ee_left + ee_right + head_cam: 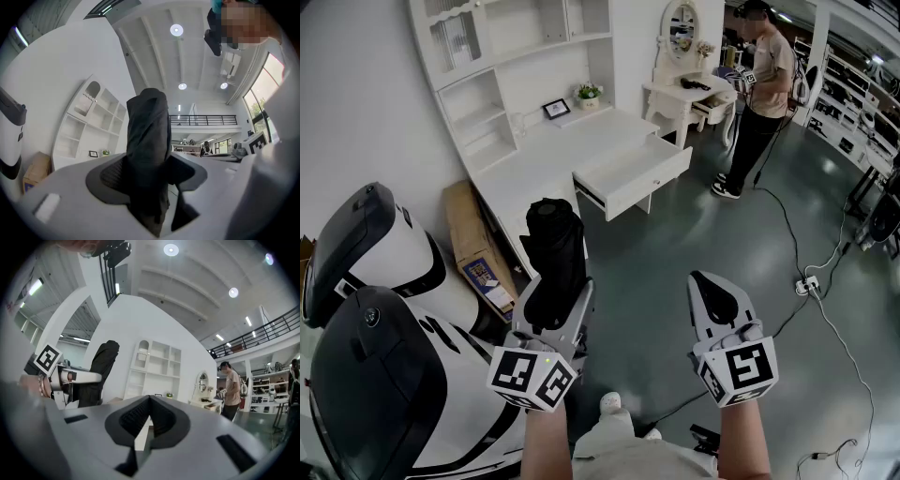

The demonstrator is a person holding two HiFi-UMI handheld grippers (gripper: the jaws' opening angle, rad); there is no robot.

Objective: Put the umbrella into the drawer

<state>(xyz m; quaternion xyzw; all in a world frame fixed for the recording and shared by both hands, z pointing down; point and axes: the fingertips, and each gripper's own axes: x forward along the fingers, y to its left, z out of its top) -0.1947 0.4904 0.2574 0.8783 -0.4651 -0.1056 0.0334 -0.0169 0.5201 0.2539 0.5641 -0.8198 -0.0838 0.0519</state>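
Observation:
A folded black umbrella (553,251) stands upright in my left gripper (555,298), whose jaws are shut on its lower part. In the left gripper view the umbrella (149,150) fills the gap between the pads and rises above them. The white desk's drawer (636,176) stands pulled open, well ahead of both grippers. My right gripper (717,289) is held level to the right of the left one, with its pads (140,414) together and nothing between them. From the right gripper view, the umbrella (97,371) and the left gripper (63,377) show at the left.
A white desk with shelves (516,56) lines the wall. A cardboard box (473,244) lies beside it. A black and white machine (375,337) stands close at my left. A person (764,84) stands by a dressing table (686,94). Cables and a power strip (807,284) lie on the floor.

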